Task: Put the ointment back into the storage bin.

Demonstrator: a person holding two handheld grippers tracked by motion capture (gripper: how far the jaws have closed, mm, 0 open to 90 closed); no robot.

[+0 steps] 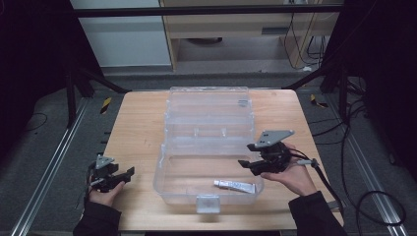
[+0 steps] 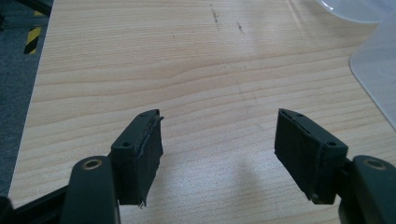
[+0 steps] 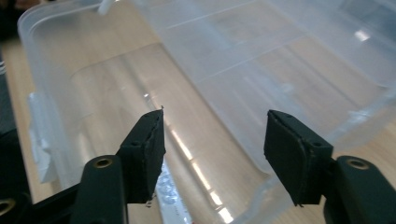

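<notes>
Sitting at the bottom centre of the high view: a clear plastic box (image 1: pixel 206 182), lid swung open and lying flat toward the top of the frame, white latch (image 1: pixel 207 203) on its near wall. A small white tube (image 1: pixel 235 185) lies flat on the box floor, lower right part, near the front wall.

Left gripper (image 1: pixel 129 172), lower left of the high view, held low over the bare wooden worktop (image 1: pixel 137 128), beside the box and apart from it. In the left gripper view its fingers (image 2: pixel 140 154) stand wide apart, nothing between them, just wood grain.

Right gripper (image 1: pixel 243 164) is at the box's right rim, pointing inward over the tub. In the right gripper view its fingers (image 3: pixel 294 158) are spread wide and empty; the tube (image 3: pixel 170 196) lies below the left finger.

Farther up: the lid (image 1: pixel 209 110), then grey floor.
</notes>
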